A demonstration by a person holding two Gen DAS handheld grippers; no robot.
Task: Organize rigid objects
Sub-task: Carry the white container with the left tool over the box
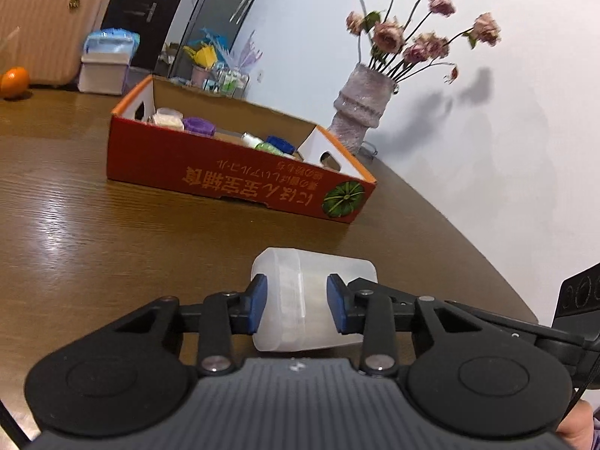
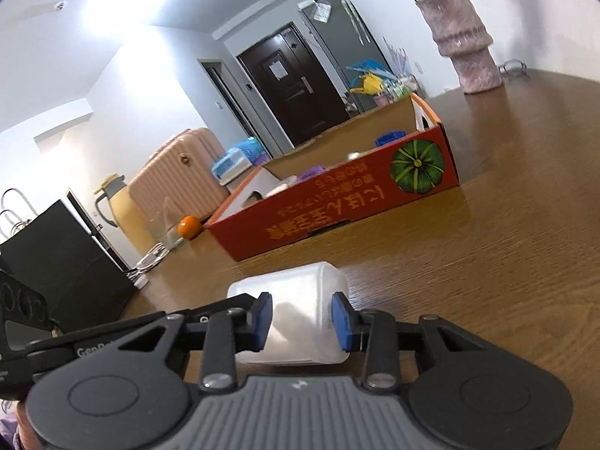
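both grippers, left gripper (image 1: 296,302) and right gripper (image 2: 302,320), pinch one translucent white plastic jar (image 1: 311,300); i judge it is mid-carry, and next i'd lift it into the red cardboard box (image 1: 240,172).

White walls (image 2: 123,86) and a white ceiling (image 2: 93,7) are seen, brightly lit from above. A dark door (image 2: 296,86) is set in the far wall. A glossy brown wooden counter (image 1: 93,225) is backed by a pink suitcase (image 1: 45,26).

Left gripper (image 1: 296,302) and right gripper (image 2: 302,320) both level and low, blue pads pressed on opposite sides of one translucent white container (image 1: 313,300).
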